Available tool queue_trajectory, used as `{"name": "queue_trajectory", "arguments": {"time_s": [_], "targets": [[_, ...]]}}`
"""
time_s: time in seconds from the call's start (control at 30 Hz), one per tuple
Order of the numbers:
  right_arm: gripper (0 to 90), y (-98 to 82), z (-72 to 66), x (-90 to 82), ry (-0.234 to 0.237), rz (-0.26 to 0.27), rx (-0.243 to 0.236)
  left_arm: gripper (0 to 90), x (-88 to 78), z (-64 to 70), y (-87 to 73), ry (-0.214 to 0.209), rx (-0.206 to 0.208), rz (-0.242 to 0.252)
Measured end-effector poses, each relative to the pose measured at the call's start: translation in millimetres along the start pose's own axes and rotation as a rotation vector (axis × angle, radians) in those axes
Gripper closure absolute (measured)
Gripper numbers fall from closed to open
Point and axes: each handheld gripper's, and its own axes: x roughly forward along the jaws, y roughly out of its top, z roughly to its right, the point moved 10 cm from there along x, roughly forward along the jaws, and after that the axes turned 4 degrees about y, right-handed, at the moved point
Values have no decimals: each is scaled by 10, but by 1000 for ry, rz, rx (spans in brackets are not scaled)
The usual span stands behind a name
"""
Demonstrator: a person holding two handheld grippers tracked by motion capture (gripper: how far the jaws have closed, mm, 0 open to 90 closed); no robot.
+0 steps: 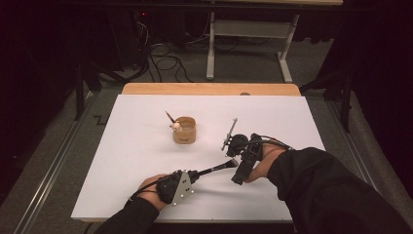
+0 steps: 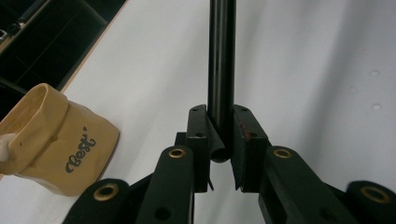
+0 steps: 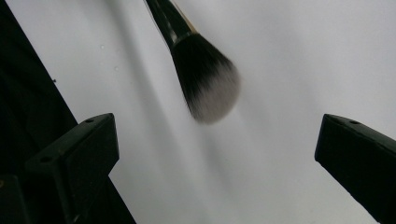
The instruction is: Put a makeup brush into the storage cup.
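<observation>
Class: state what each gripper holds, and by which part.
The left gripper clamps the makeup brush by its handle's end; the right gripper is open, holding nothing.

Makeup brush (image 1: 219, 168): black handle, dark bristles w/ pale tips, held off the white table (image 1: 146, 185), roughly level, bristle end pointing right. Tan cup (image 1: 184, 129) w/ dark script lettering stands upright mid-table, well apart from brush; a small brush (image 1: 171, 121) leans out of it at its left rim.

Two hand-held grippers near the makeup brush (image 1: 217, 168)

The left gripper (image 1: 195, 174) clamps the brush's black handle end between its jaws. The right gripper (image 1: 237, 179), jaws spread wide, hovers just beyond the bristle tip, pointing back toward it.
</observation>
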Motion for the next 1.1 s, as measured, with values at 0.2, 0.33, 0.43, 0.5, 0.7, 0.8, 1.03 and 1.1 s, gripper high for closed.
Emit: {"name": "queue_trajectory", "arguments": {"time_s": [0.2,0.33,0.43,0.5,0.7,0.8,1.03,1.1], "targets": [[7,-105,44,51,-1,5,15,791,-7,-23,-2,0,-29,10],[10,-149,67,103,-4,24,22,791,-6,-50,-19,0,-45,7],[16,-200,83,159,-13,20,24,791,-5,-62,-33,0,-56,3],[23,-218,83,195,2,37,37,791,-10,-64,-33,-6,-67,8],[25,-296,114,306,-7,81,72,791,-11,-77,-37,-7,-107,16],[27,-328,132,352,2,125,97,791,-8,-91,-65,-10,-120,6],[30,-392,201,411,-17,233,148,791,14,-117,-105,-4,-166,-1],[30,-412,210,437,-29,247,152,791,17,-125,-105,-4,-178,3]]}}
